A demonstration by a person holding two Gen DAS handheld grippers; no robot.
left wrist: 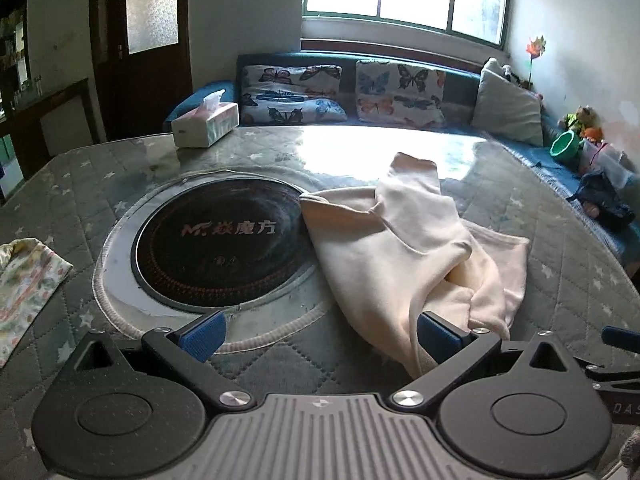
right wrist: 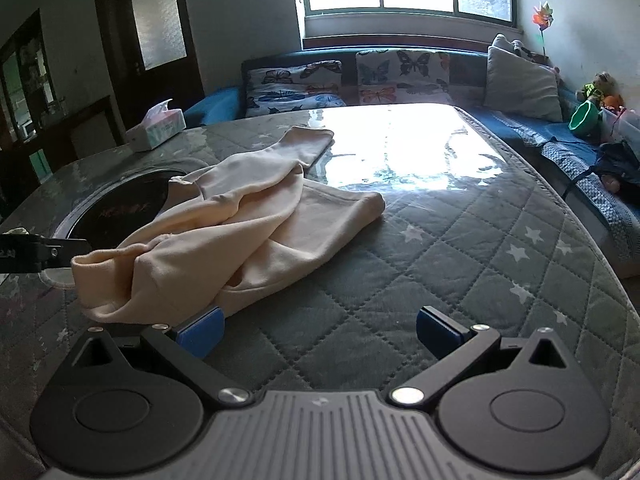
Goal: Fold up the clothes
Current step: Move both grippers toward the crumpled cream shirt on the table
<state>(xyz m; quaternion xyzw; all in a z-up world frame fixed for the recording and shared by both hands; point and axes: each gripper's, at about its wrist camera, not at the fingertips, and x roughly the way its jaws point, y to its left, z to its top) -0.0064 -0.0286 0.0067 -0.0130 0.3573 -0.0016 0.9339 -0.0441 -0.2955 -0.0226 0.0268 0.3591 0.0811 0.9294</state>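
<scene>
The cream garment [left wrist: 400, 240] is soft, matt cloth. The quilted table cover [right wrist: 460, 264] lies under glossy film — the round black hob [left wrist: 216, 240] looks smooth, glassy.

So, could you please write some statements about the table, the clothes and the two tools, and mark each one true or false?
1. The cream fleece garment lies crumpled, not yet folded. True.
2. The left gripper is shut on the garment. False: its blue fingers stand wide apart and hold nothing.
3. The white tissue box stands at the table's far edge. True.
4. The right gripper is open and empty. True.
5. The garment covers the whole round black cooktop. False: it overlaps only one edge.
6. The floral patterned cloth lies on top of the garment. False: it lies apart, across the cooktop.
</scene>
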